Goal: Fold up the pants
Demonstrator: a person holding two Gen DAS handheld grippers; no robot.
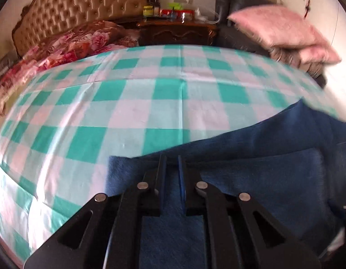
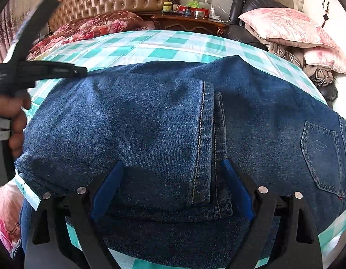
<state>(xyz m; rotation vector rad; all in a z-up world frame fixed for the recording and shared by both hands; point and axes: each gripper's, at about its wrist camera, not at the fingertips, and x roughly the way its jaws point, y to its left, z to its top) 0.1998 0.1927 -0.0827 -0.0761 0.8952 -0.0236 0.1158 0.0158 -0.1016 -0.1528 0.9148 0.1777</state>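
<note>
The jeans (image 2: 150, 123) lay across the checked sheet (image 2: 164, 51) of the bed, already doubled: the leg ends were folded back over the upper part, their stitched hems (image 2: 204, 134) lying mid-way, with the back pocket (image 2: 318, 154) off to the right.

The right tongs (image 2: 173, 172) stood wide open over the near edge, one pad on each side of the hems, gripping nothing. The left tongs (image 1: 172, 163) were almost closed, a narrow gap showing between the pads; they lay low over the denim, and I could not tell whether any cloth was pinched between them.

The likeliest fault, to my mind, was a grip that took only the top layer. The hems were stacked unevenly, one lying a little past the other, so a shallow bite by the right tongs could lift one leg and leave the other behind, spoiling the fold. If the left tongs held nothing, the left edge would stay put while the right side moved, and the bundle would skew. The sheet looked smooth, so the jeans might also slide rather than turn over.

The right view alone showed the whole garment, the hems, the pocket, and the person's hand (image 2: 13, 121) on the left tool. The left view, blurred, showed chiefly bare sheet beyond the jeans' far edge and the left pads close up.
</note>
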